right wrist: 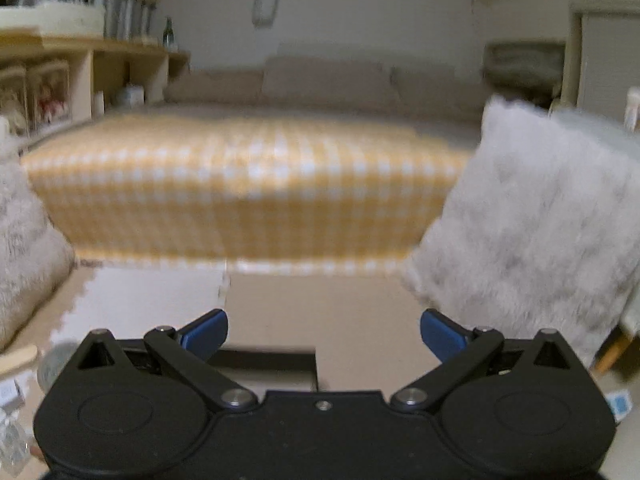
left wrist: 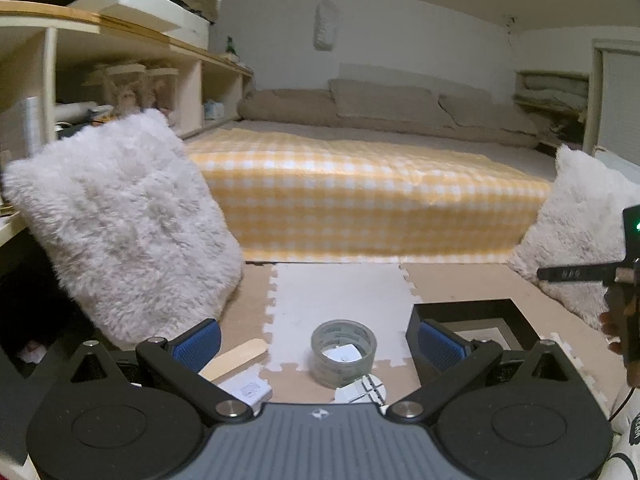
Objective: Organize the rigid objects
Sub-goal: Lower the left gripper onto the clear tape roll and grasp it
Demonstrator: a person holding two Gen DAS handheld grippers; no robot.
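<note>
Clear tape roll (left wrist: 344, 353): on white foam mat (left wrist: 340, 292), near edge, btwn L gripper (left wrist: 320, 340) fingers
Wooden stick (left wrist: 234, 359): just left of roll
L gripper: jaws wide, empty
R gripper (right wrist: 324, 334): jaws wide, empty, over black frame (right wrist: 268, 364)

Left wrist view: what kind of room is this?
Likely a bedroom or sleeping nook: a low bed with a yellow checked blanket, pillows along the wall, open shelves, foam floor mats.
</note>
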